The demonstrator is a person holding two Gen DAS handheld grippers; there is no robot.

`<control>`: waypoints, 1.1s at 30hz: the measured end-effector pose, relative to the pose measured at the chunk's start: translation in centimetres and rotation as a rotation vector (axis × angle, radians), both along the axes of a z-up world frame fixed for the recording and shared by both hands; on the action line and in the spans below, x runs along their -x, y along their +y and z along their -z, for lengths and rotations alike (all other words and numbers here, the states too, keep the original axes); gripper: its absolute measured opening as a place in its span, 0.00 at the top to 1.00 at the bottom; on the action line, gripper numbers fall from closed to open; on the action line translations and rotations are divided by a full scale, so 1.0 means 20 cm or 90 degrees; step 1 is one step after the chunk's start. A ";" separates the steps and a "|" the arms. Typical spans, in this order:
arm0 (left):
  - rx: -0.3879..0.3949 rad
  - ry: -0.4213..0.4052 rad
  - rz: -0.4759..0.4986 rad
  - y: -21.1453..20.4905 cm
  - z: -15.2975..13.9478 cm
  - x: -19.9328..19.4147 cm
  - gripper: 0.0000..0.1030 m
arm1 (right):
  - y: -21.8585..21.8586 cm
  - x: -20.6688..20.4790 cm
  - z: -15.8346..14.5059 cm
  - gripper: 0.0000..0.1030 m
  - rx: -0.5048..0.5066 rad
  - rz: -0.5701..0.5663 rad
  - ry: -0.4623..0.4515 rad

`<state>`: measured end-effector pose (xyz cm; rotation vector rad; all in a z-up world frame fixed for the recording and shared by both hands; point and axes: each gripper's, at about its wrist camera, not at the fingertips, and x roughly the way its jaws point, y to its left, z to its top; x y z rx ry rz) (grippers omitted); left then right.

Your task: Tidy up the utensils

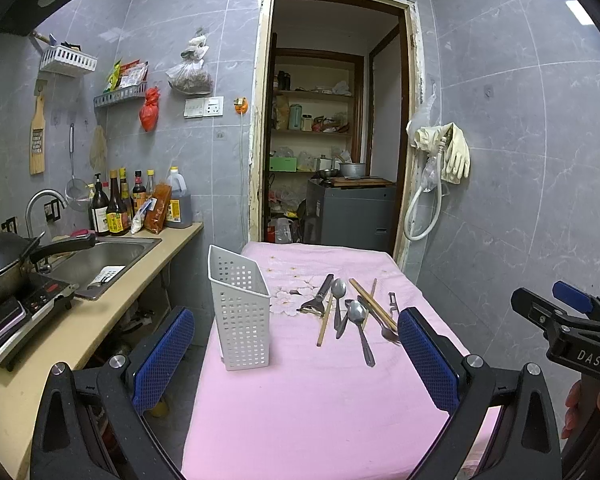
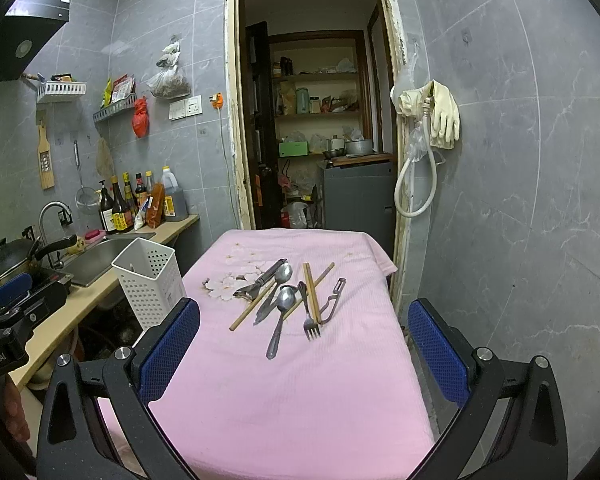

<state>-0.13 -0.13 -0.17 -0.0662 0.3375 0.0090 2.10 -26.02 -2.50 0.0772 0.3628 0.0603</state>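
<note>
A pile of utensils lies on the pink-covered table (image 1: 300,400): two metal spoons (image 1: 358,316), a fork (image 2: 310,316), wooden chopsticks (image 2: 312,292), a peeler (image 2: 334,300) and a dark-handled tool (image 1: 320,294). A white perforated utensil holder (image 1: 240,312) stands upright and empty at the table's left edge; it also shows in the right wrist view (image 2: 150,280). My left gripper (image 1: 296,336) is open and empty, held above the near table. My right gripper (image 2: 304,344) is open and empty, in front of the pile.
A counter (image 1: 100,312) runs along the left with a sink (image 1: 108,256), a wok (image 1: 4,264) on a cooktop and sauce bottles (image 1: 120,204). A doorway (image 1: 332,120) opens behind the table. Tiled wall stands close on the right.
</note>
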 end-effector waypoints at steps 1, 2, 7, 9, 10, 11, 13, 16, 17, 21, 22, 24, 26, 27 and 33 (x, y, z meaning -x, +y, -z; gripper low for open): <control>0.000 0.000 0.000 0.00 0.00 0.00 0.01 | 0.00 0.00 0.00 0.01 0.000 0.000 0.000; 0.000 0.000 0.000 0.00 0.00 0.00 0.01 | 0.00 0.00 0.00 0.01 0.000 0.000 0.000; -0.001 0.001 0.000 0.00 0.00 0.00 0.01 | 0.00 0.00 0.00 0.01 0.000 -0.001 0.001; -0.001 0.000 0.000 0.00 0.00 0.00 0.01 | 0.00 0.00 0.00 0.01 0.000 -0.001 0.001; -0.001 0.000 0.000 0.00 0.00 0.00 0.01 | 0.00 0.00 0.00 0.01 -0.001 -0.001 0.001; -0.001 0.000 0.000 0.00 0.00 0.00 0.01 | 0.00 0.00 0.00 0.01 -0.001 -0.001 0.002; -0.001 0.001 0.000 0.00 0.00 0.00 0.01 | 0.00 0.00 0.00 0.01 -0.001 0.000 0.002; -0.002 0.000 0.000 0.00 0.00 0.00 0.01 | 0.00 -0.01 0.00 0.01 -0.001 -0.001 0.002; -0.002 0.000 0.000 0.00 0.00 0.00 0.01 | 0.00 -0.01 0.00 0.01 -0.001 0.000 0.002; -0.003 0.000 0.001 0.00 0.00 0.00 0.01 | -0.01 -0.01 0.00 0.01 -0.001 -0.001 0.002; -0.003 0.000 0.001 0.00 0.00 0.00 0.01 | 0.00 -0.01 0.00 0.01 -0.001 -0.001 0.002; -0.003 0.000 0.000 0.00 0.00 0.00 0.01 | -0.01 -0.01 0.00 0.01 -0.001 -0.001 0.003; -0.003 0.000 0.001 0.00 0.00 0.00 0.01 | -0.01 -0.01 0.01 0.01 -0.002 -0.001 0.003; -0.004 0.000 0.000 0.00 0.00 0.00 0.01 | -0.01 -0.01 0.02 0.01 -0.001 0.000 0.004; -0.003 0.001 0.002 -0.01 0.00 0.00 0.01 | -0.01 -0.02 0.02 0.01 0.000 0.000 0.006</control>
